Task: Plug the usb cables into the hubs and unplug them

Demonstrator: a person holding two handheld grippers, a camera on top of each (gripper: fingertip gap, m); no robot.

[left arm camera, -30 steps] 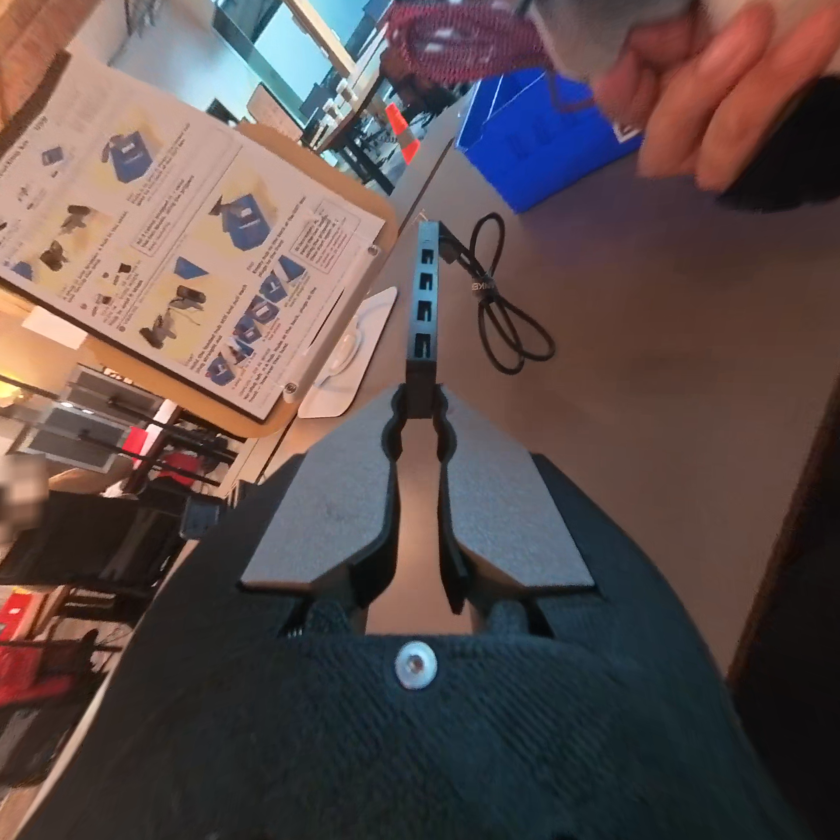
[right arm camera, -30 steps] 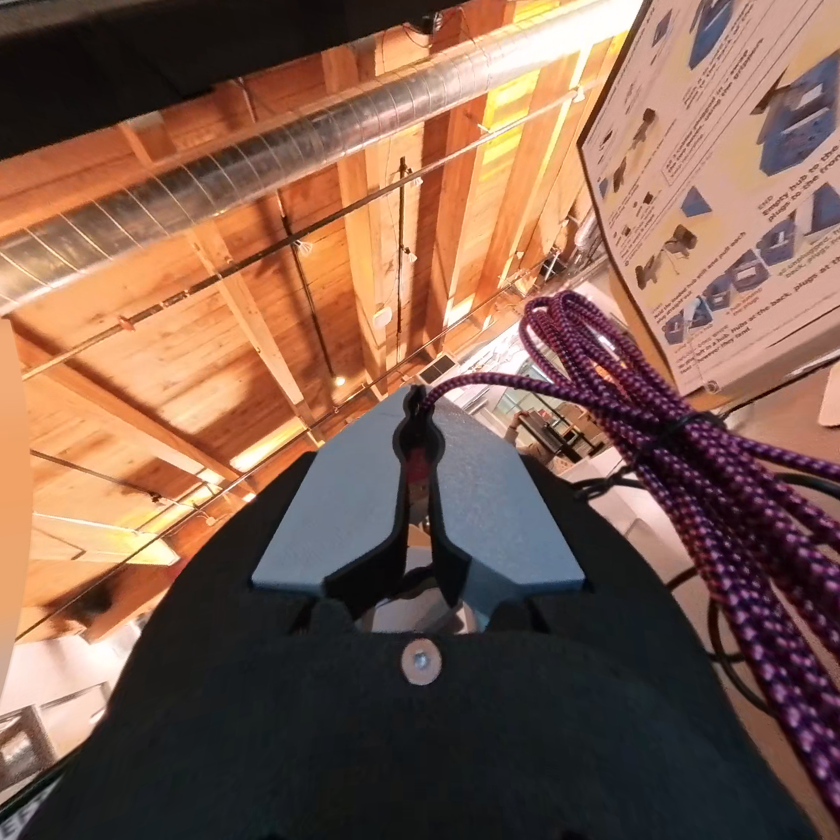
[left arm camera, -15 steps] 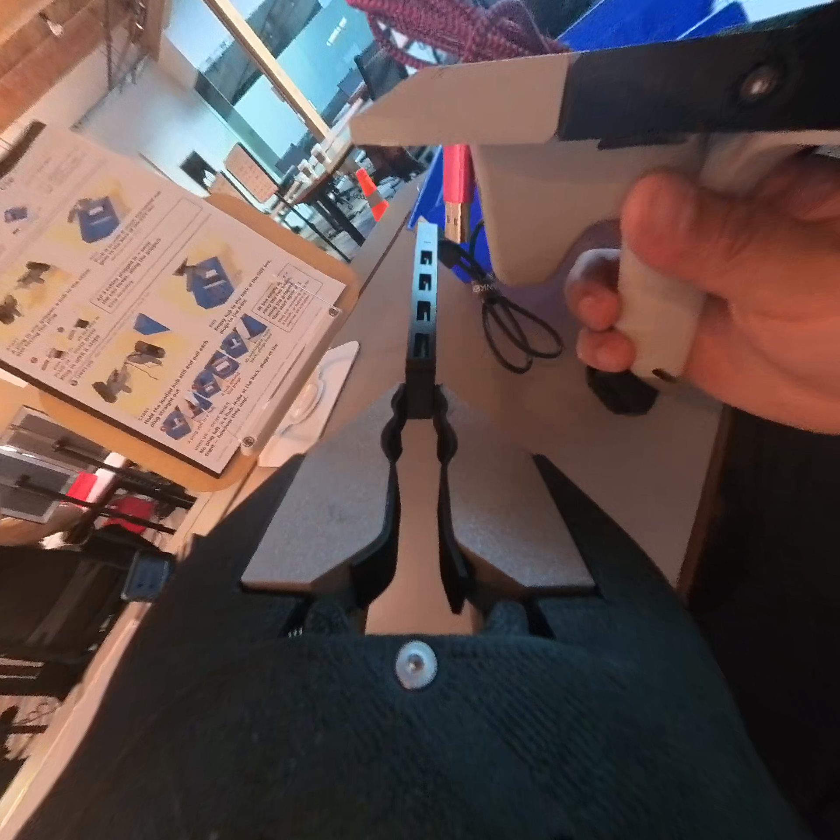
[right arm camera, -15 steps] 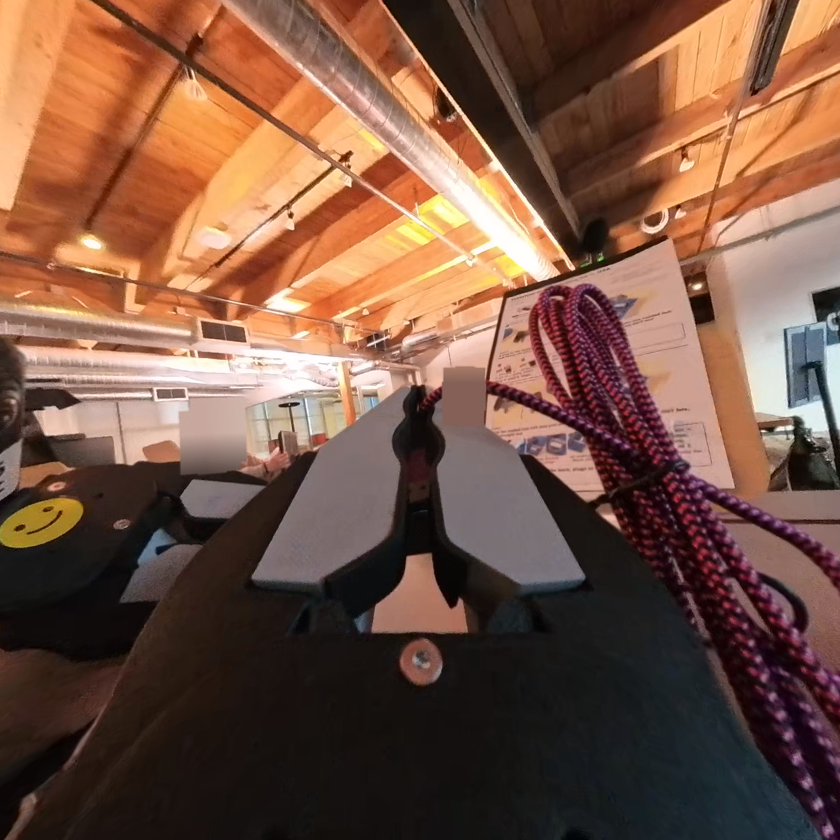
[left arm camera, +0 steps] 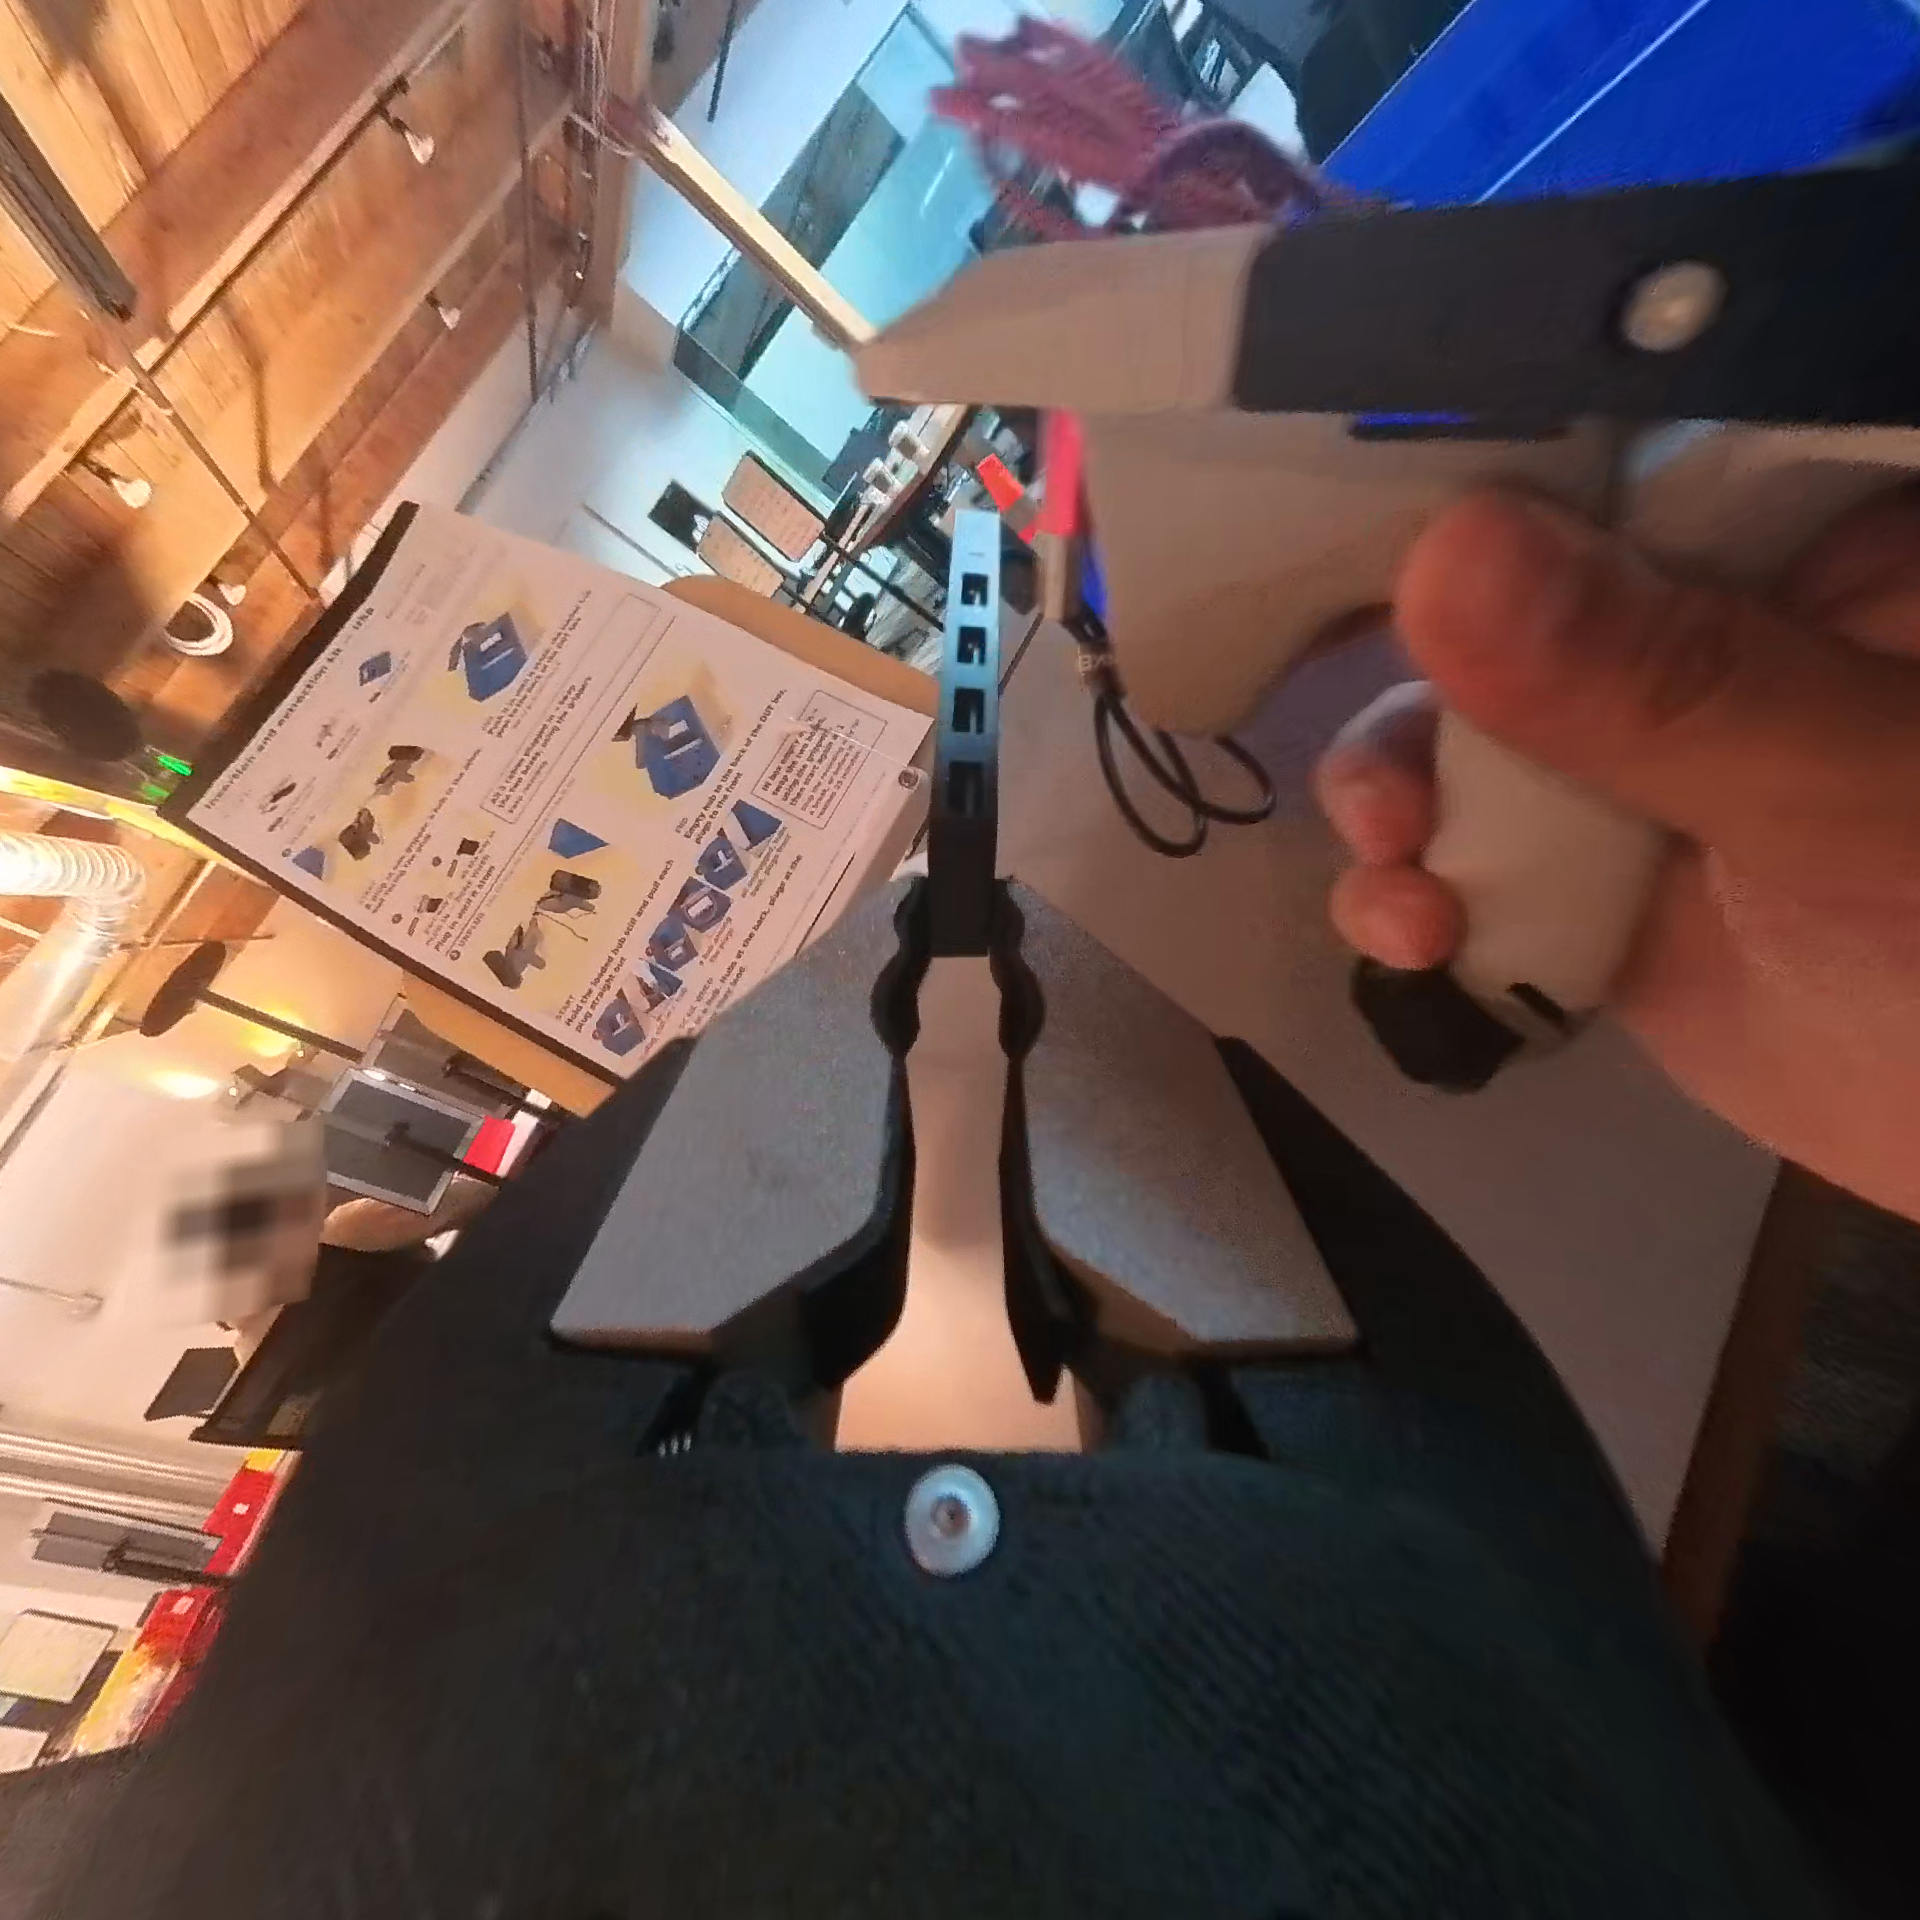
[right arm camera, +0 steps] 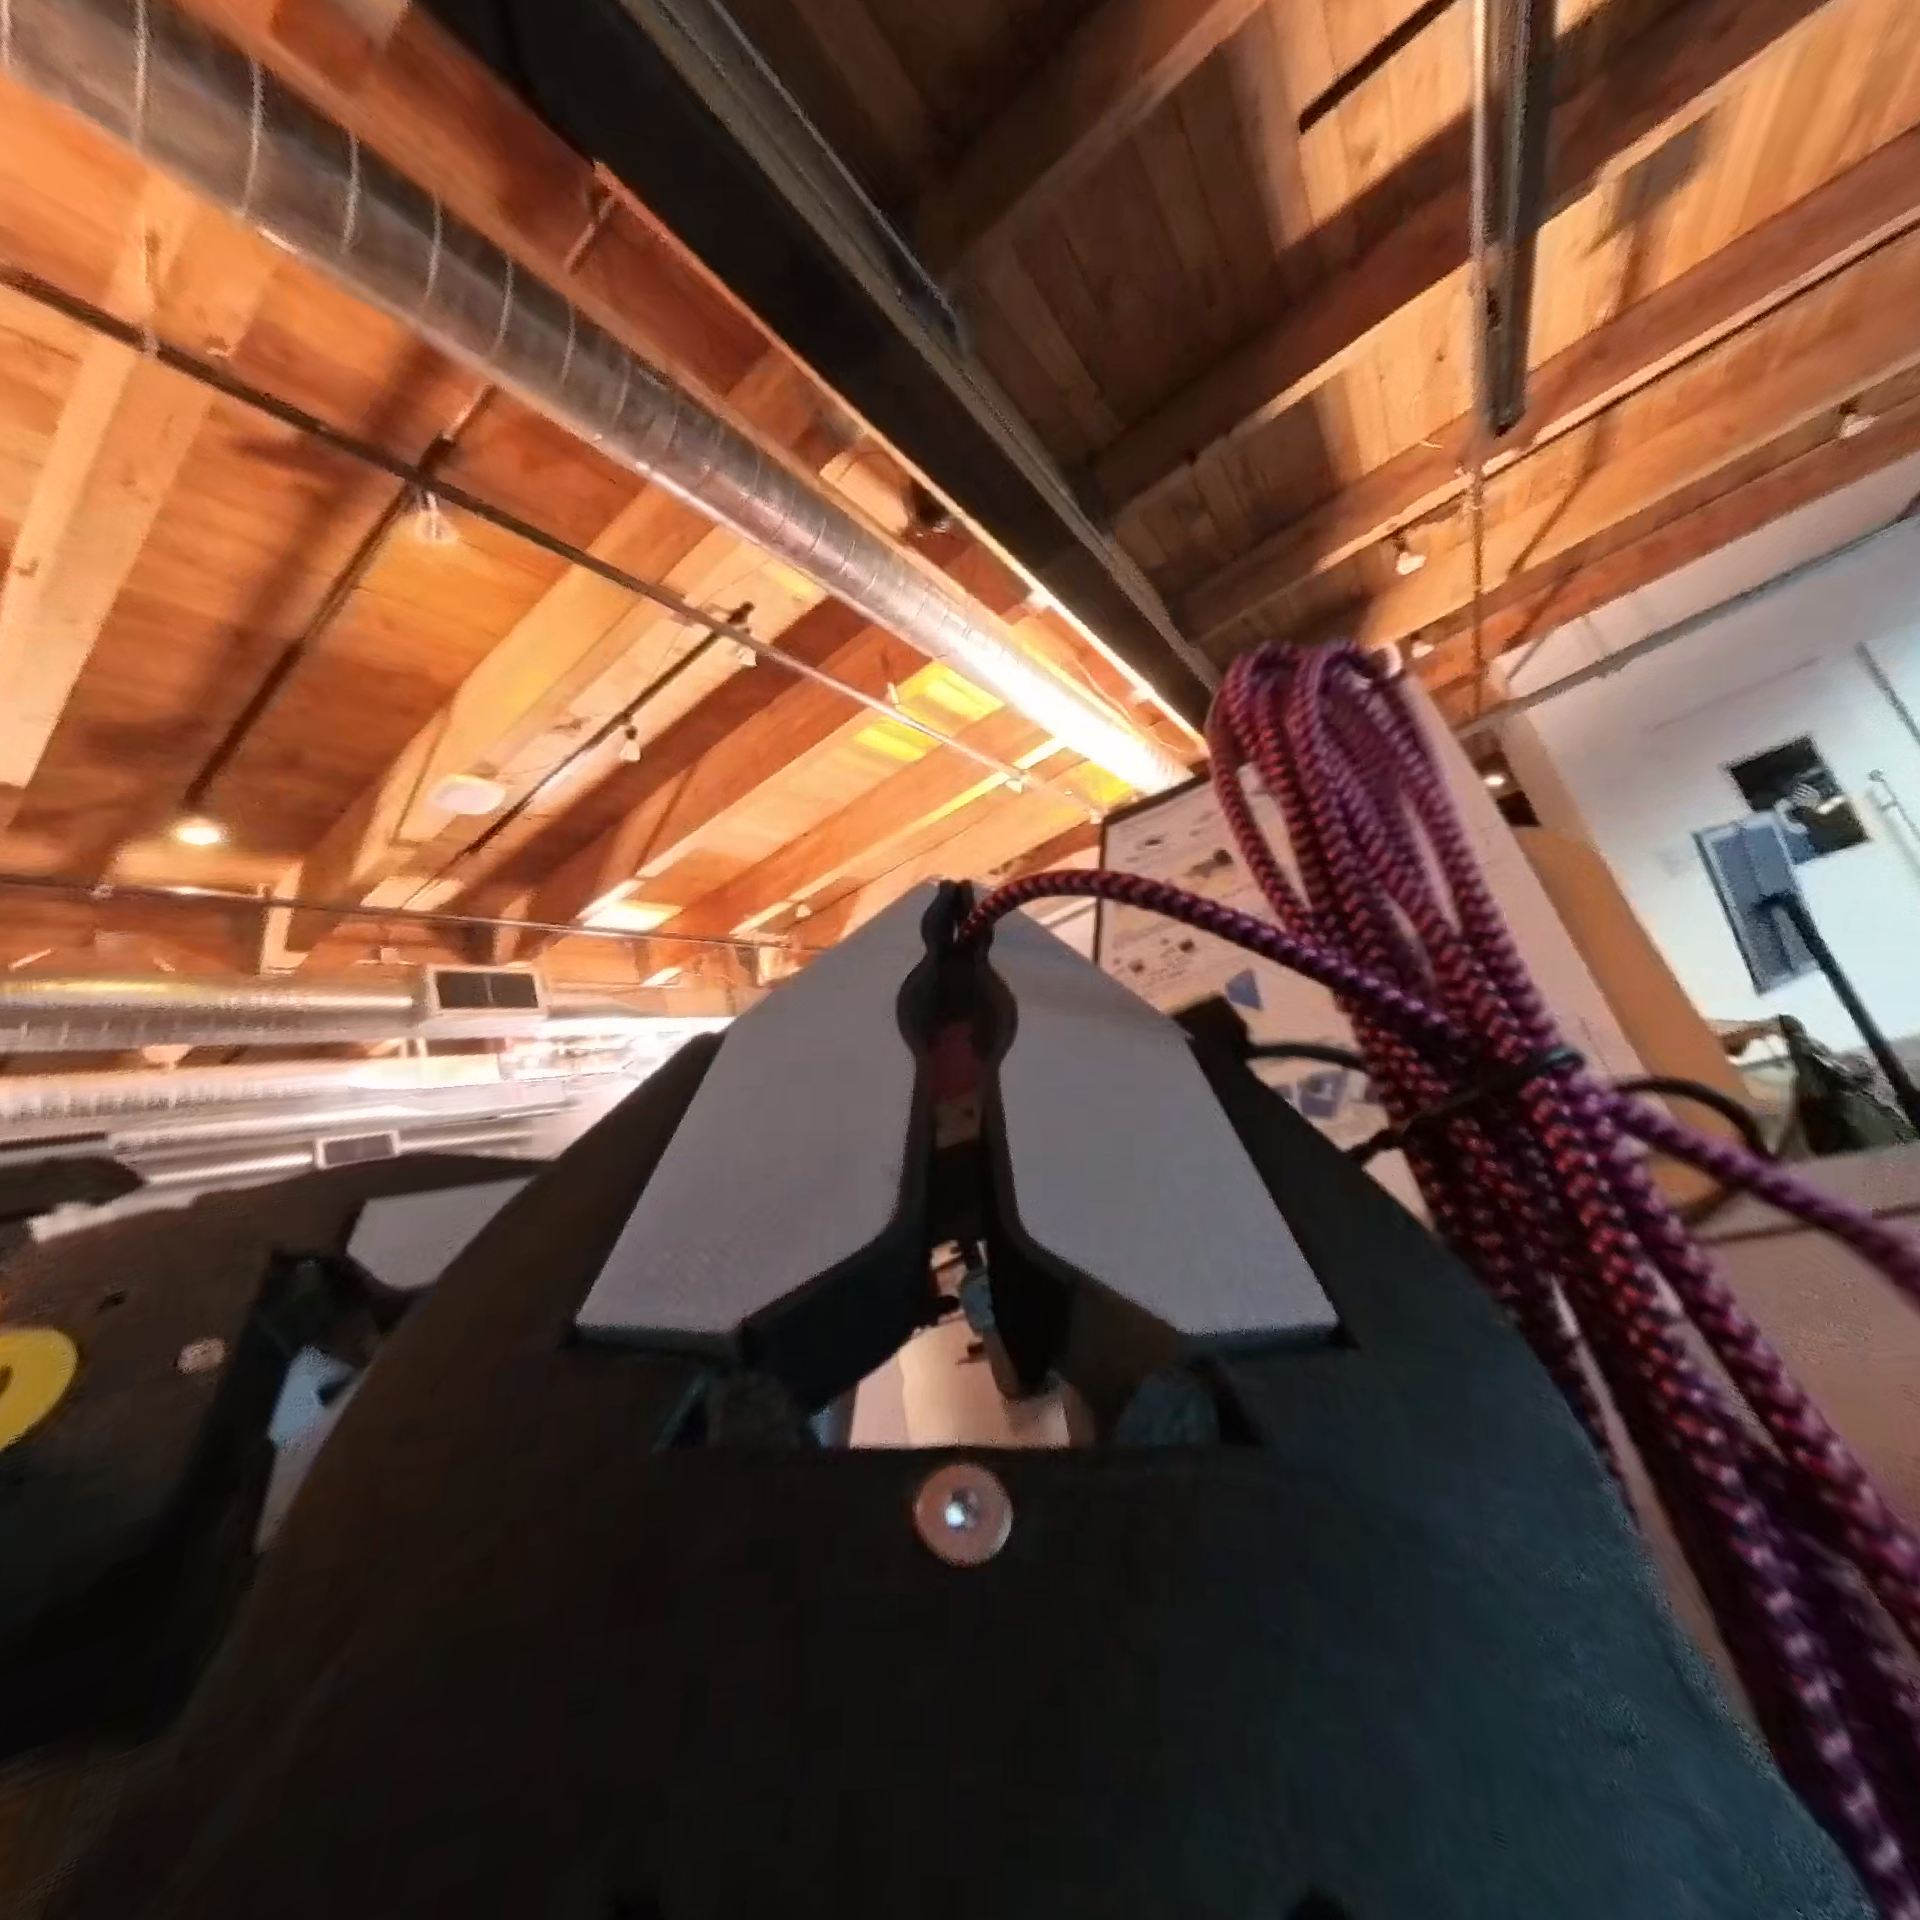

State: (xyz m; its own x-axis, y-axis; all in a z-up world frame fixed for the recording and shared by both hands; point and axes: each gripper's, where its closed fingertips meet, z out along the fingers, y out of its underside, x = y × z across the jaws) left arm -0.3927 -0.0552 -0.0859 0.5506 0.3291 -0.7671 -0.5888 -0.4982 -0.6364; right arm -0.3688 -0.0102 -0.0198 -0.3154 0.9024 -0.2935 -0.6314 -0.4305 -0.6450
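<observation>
My left gripper (left arm camera: pixel 958 914) is shut on the near end of a black USB hub (left arm camera: pixel 971 707), which points away with a row of empty ports facing me. My right gripper (right arm camera: pixel 961 925) is shut on the red plug (right arm camera: pixel 954 1060) of a purple-red braided USB cable (right arm camera: pixel 1455 1039), whose tied bundle hangs to its right. In the left wrist view the right gripper, held by a hand (left arm camera: pixel 1683 790), hovers just right of the hub's far end, with the red plug (left arm camera: pixel 1062 520) pointing down beside the hub. The right wrist view faces the ceiling.
An instruction sheet on a board (left arm camera: pixel 582 790) stands left of the hub. The hub's own black cable (left arm camera: pixel 1174 779) lies coiled on the grey table (left arm camera: pixel 1558 1195). A blue bin (left arm camera: pixel 1621 94) sits at the back right. The table's edge is at the right.
The right gripper has come down from above with the cable and now hovers beside the hub's far end. The left gripper has tilted the hub up somewhat; both stay shut.
</observation>
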